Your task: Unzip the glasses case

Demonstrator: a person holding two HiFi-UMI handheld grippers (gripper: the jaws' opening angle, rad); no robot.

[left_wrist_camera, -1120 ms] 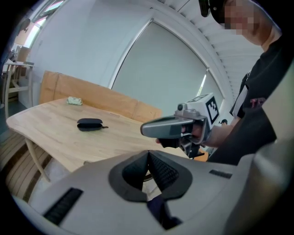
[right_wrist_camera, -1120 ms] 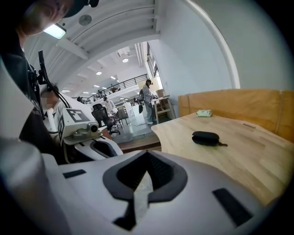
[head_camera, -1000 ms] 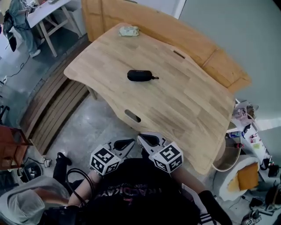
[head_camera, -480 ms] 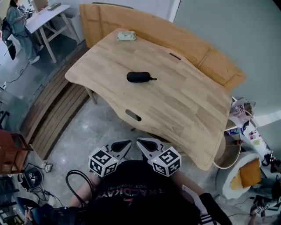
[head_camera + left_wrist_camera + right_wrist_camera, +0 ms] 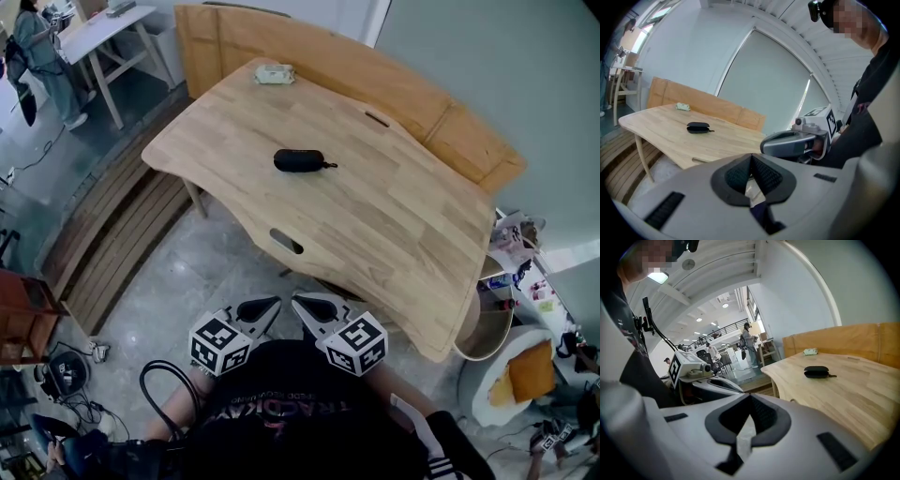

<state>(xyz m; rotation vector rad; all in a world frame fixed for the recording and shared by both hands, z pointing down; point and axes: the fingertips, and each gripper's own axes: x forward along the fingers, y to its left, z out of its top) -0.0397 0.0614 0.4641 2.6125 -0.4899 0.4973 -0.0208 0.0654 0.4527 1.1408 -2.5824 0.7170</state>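
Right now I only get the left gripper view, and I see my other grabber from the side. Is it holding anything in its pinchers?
Observer: No. The right gripper view shows the right gripper with its jaws shut together and nothing between them.
Operator: Are my grabbers over the table yet?
Observer: Not yet. In the head view the left gripper and the right one sit side by side, close to your body, over the floor, short of the near edge of the table. The glasses case lies well beyond them, out near the table's middle.
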